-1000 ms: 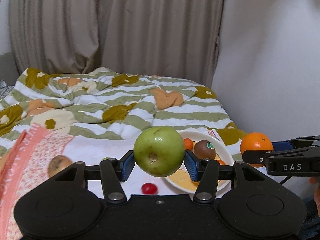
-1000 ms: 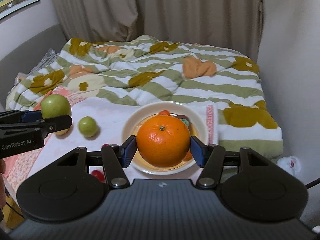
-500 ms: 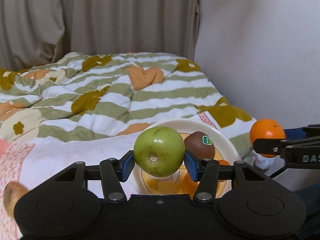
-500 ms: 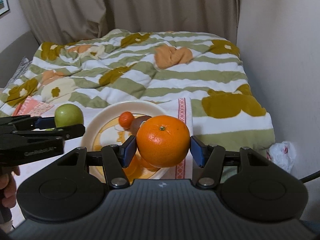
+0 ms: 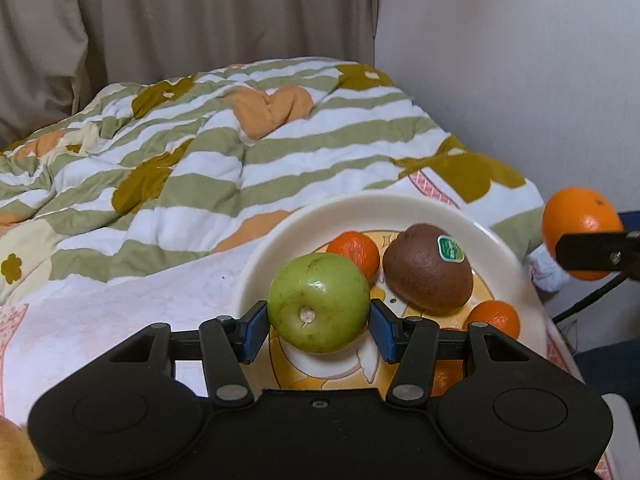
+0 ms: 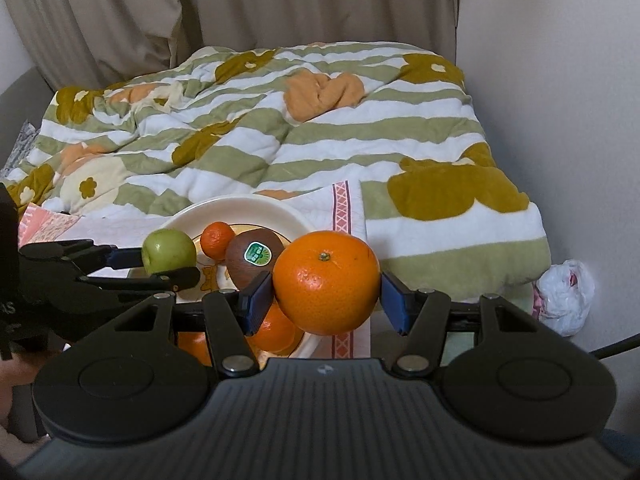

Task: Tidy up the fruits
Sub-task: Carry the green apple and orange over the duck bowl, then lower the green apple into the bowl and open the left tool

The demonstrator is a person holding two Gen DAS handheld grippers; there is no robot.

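My left gripper is shut on a green apple and holds it over the near left part of a cream plate. The plate holds a brown kiwi with a green sticker and several small mandarins. My right gripper is shut on a large orange, held just right of the plate, above its right rim. The apple and kiwi also show in the right wrist view. The orange shows at the left wrist view's right edge.
The plate sits on a pale pink cloth over a bed with a green-striped floral blanket. A wall runs close along the right. A white plastic bag lies by the bed's right corner. Curtains hang behind.
Both grippers have moved right and closer to the plate. The apple now hangs over the plate's near left part. The orange has shifted to the plate's right rim.
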